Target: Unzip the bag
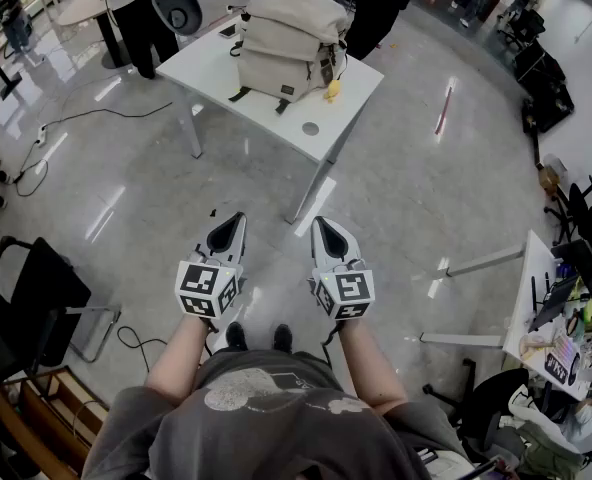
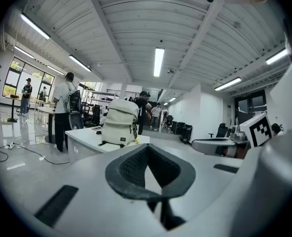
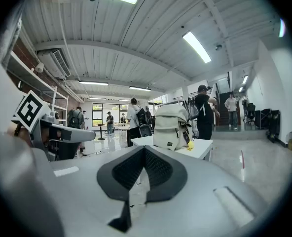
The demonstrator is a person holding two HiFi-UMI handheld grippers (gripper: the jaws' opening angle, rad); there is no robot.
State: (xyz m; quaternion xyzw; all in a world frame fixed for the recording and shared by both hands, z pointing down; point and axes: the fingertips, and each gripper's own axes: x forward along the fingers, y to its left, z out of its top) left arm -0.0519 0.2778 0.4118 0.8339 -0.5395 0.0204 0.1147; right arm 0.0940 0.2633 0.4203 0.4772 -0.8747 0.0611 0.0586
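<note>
On the white tabletop [image 1: 208, 60] ahead of you stands the beige bag [image 1: 288, 40], upright, with a small yellow item [image 1: 331, 92] at its foot. The zip pulls are too small to make out from here. Likely trouble: the bag stands free, so tugging a zip with one hand-held gripper could drag or topple it unless the other pins it. A tiny pull may also slip out of the pads. Your left hand-held gripper [image 1: 234, 226] and right hand-held gripper [image 1: 322, 228] are both clenched and empty. The bag is well apart from them, straight ahead across open floor [image 1: 396, 188], roughly centred between the two.
</note>
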